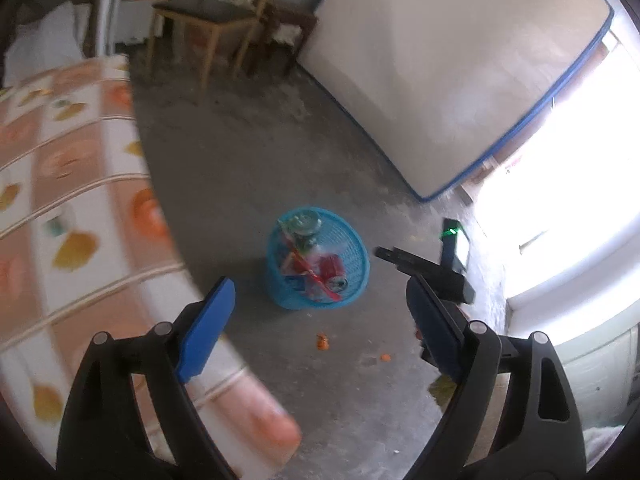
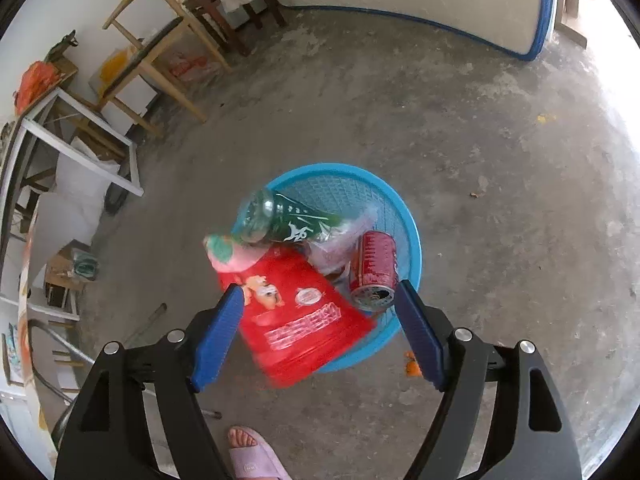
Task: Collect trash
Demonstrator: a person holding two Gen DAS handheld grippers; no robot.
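Observation:
A blue mesh trash basket (image 2: 404, 216) stands on the concrete floor. It holds a green bottle (image 2: 280, 220), a red can (image 2: 374, 270), clear plastic wrap (image 2: 336, 248) and a red packet (image 2: 304, 316) that leans over its near rim. My right gripper (image 2: 320, 304) is open and empty, just above the basket's near side. In the left wrist view the basket (image 1: 352, 240) sits farther off on the floor, and my left gripper (image 1: 320, 300) is open and empty above the floor beside a table. The right gripper's fingers (image 1: 424, 266) show there, right of the basket.
A table with a fruit-print cloth (image 1: 76, 184) fills the left. A mattress (image 1: 440, 68) leans on the far wall, with wooden chairs (image 1: 208, 20) beside it. Orange scraps (image 1: 322, 342) lie on the floor. A foot in a pink slipper (image 2: 256, 456) is near the basket.

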